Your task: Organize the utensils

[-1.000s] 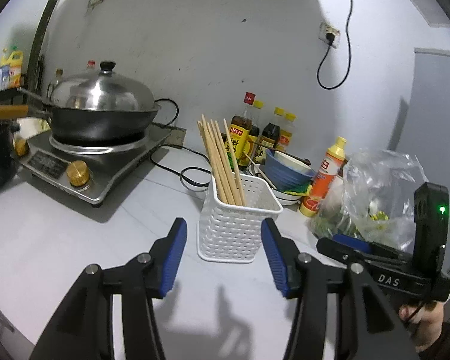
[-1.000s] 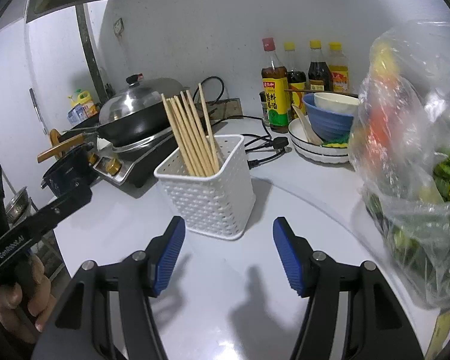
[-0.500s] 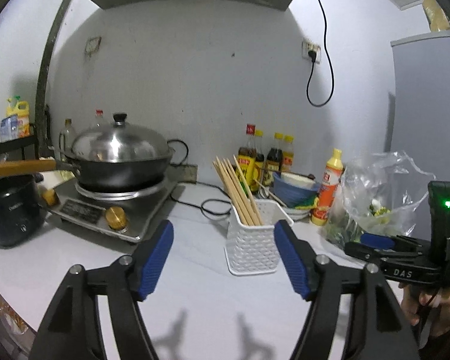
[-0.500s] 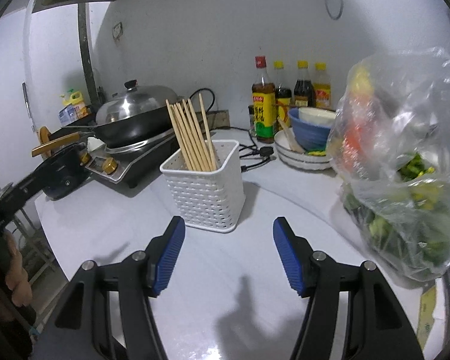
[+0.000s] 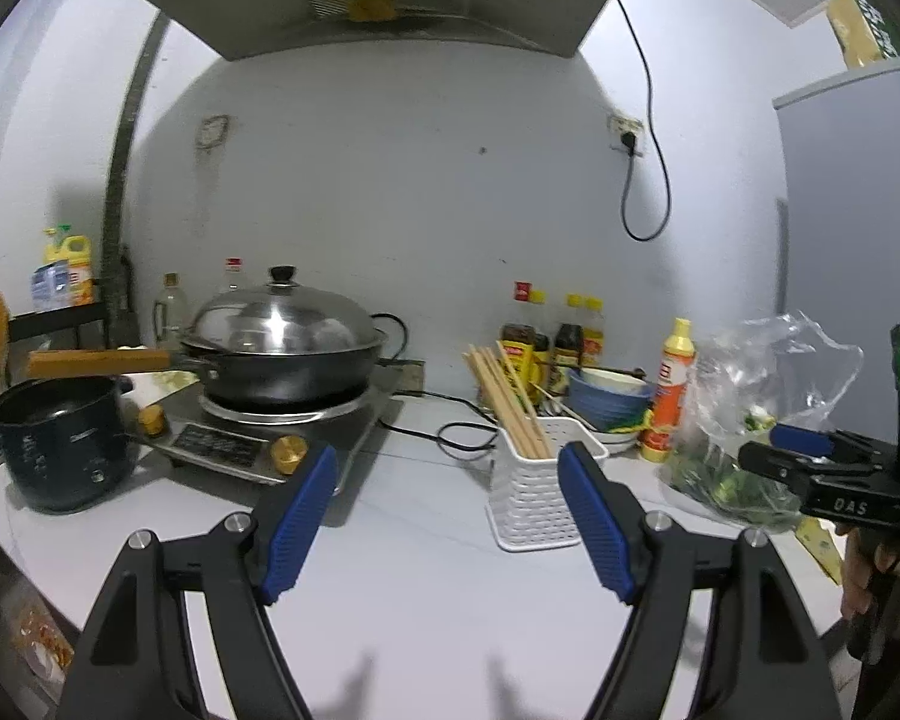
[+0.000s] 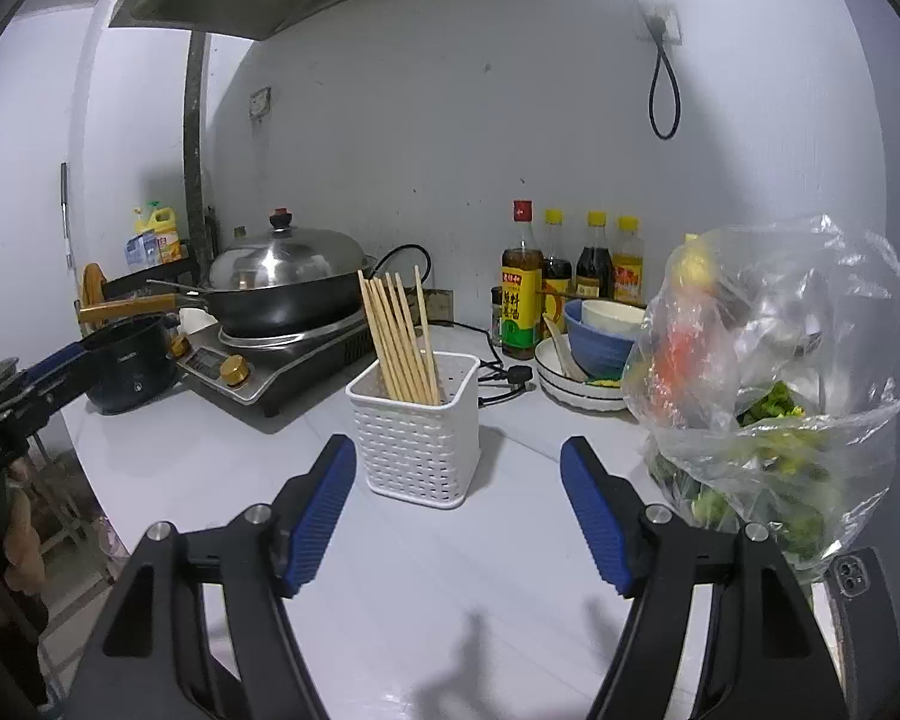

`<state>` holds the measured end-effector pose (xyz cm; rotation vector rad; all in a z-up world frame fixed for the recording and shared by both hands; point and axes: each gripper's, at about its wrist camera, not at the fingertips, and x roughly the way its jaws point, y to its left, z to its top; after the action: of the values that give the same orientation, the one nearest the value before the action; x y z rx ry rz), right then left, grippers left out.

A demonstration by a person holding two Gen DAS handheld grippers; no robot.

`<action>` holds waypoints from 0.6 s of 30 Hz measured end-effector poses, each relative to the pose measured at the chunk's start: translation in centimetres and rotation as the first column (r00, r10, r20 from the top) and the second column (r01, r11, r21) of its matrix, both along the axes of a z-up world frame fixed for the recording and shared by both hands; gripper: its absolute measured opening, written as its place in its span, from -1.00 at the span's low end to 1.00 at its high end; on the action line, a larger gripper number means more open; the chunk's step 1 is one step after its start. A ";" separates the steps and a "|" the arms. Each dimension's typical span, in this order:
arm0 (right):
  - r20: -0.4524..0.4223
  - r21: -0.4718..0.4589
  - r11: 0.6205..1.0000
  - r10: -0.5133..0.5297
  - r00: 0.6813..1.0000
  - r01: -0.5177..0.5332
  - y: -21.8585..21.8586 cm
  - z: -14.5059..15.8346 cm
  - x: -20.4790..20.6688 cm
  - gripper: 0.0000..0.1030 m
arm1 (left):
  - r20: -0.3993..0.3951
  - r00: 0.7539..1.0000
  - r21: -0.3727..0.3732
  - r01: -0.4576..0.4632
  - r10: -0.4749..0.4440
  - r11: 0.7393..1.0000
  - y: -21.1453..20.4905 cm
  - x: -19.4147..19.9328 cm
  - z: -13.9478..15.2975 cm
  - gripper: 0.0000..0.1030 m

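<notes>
Left gripper [image 5: 447,519]: jaws opening, nothing between them, held above the bare counter [image 5: 426,588].
Right gripper [image 6: 456,519]: I see its jaws opening too, empty, well short of the basket.
Chopsticks [image 6: 399,339]: bundled, leaning left in the white basket [image 6: 417,441] mid-counter.
Step, my guess: both hands clear; I'd keep them high and apart.
Obstacles: vegetable bag [image 6: 768,384] near the right, cooker [image 5: 282,438] left, cable [image 5: 450,438] behind the basket.
</notes>
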<state>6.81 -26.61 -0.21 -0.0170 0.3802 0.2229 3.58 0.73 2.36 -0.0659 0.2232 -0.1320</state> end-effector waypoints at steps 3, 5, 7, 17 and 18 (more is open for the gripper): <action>0.013 -0.013 1.000 0.010 1.000 -0.010 0.9 0.5 -0.3 0.34 | 0.016 0.999 -0.005 -0.048 0.048 0.999 0.7 -0.8 -0.1 0.57; 0.037 -0.026 0.999 0.028 0.999 -0.027 1.6 1.0 -0.9 0.35 | 0.025 0.998 -0.010 -0.061 0.061 0.998 1.1 -1.2 -0.2 0.61; 0.055 -0.034 0.998 0.045 0.997 -0.043 2.3 1.4 -1.3 0.40 | 0.027 0.997 -0.010 -0.074 0.074 0.997 1.4 -1.5 -0.1 0.63; 0.129 -0.062 0.991 0.130 0.983 -0.123 5.3 2.8 -2.8 0.47 | 0.086 0.992 -0.002 -0.098 0.097 0.995 2.6 -3.0 0.8 0.71; 0.132 -0.062 0.990 0.133 0.982 -0.126 5.4 2.9 -2.9 0.47 | 0.088 0.991 -0.004 -0.098 0.098 0.995 2.7 -3.1 0.9 0.71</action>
<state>3.93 -21.17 2.73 -0.1090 0.2494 0.3382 0.47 3.47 3.28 -0.0705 0.1316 -0.0369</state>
